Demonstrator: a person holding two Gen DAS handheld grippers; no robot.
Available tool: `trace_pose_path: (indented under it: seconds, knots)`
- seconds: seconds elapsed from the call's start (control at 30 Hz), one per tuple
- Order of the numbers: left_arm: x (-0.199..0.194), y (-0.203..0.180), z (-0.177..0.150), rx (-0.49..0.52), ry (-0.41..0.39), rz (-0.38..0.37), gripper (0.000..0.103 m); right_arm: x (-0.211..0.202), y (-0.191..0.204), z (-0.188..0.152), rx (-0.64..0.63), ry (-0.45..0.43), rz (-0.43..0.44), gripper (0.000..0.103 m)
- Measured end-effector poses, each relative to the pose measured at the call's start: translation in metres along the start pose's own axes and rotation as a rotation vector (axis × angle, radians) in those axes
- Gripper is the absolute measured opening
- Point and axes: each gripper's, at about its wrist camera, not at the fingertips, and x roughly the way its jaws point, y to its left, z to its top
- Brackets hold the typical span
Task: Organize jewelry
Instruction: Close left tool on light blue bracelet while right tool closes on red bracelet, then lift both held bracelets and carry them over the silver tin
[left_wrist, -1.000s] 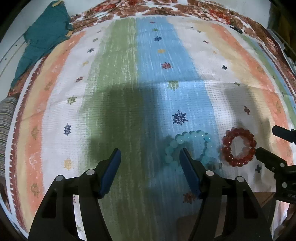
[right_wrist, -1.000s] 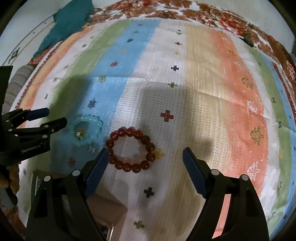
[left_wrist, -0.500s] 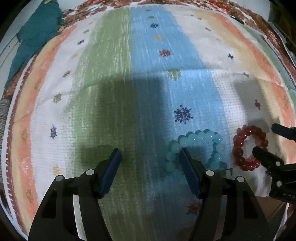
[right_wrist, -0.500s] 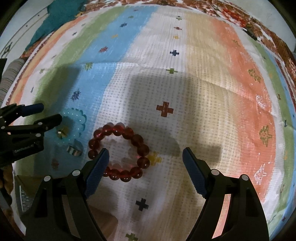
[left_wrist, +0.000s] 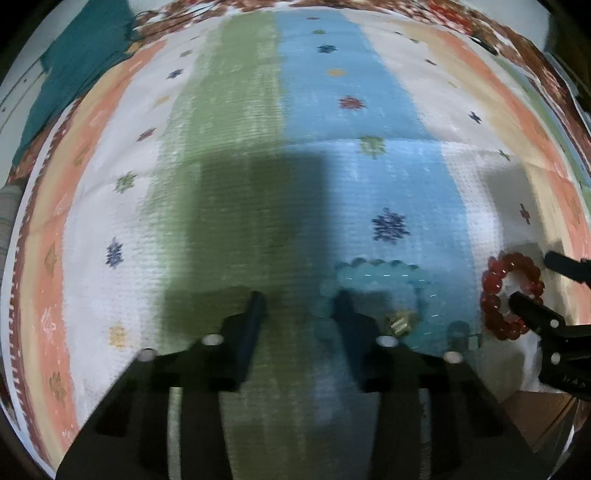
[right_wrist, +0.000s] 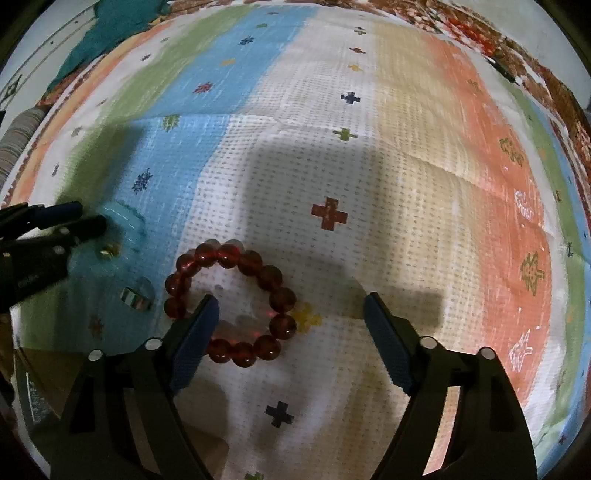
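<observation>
So at this point I was in the pickup stage, both hands going for bracelets laid out on the striped cloth (right_wrist: 424, 155). My left gripper (left_wrist: 299, 306) was closing with its jaws down on the cloth, and the pale blue bracelet (left_wrist: 380, 269) sat mostly off to its right side. One finger looked planted inside the ring, but the frame was blurry, so I couldn't tell whether the pads had actually caught any beads. I saw nothing pinched between them.

The right gripper (right_wrist: 290, 315) was also closing, still fairly spread. Its left finger sat inside the loop of the red bracelet (right_wrist: 231, 302), with the far side of the ring lying in the gap between the fingers. The pads weren't pressing on it yet.

Just beside the red bracelet, toward the left gripper, a small silver ring (right_wrist: 136, 298) lay on the cloth, untouched.

Next move, as I judged it: finish closing on one strand of beads per gripper, then lift gently. Round beads roll, so a shallow bite could easily slip off.
</observation>
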Motion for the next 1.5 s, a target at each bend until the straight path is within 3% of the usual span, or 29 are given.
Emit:
trace_pose_path:
  seconds: [0.13, 0.27, 1.5]
  knots:
    - [-0.001, 0.012, 0.0, -0.02, -0.004, -0.004, 0.012, -0.005, -0.005, -0.001, 0.009, -0.019, 0.016, 0.039]
    - [-0.006, 0.018, 0.0, -0.031, -0.011, -0.016, 0.011, -0.009, -0.006, -0.002, 0.005, -0.023, 0.038, 0.017]
    - [-0.132, -0.016, -0.029, 0.032, -0.232, -0.088, 0.011, -0.112, 0.014, -0.03, -0.001, -0.228, 0.101, 0.014]
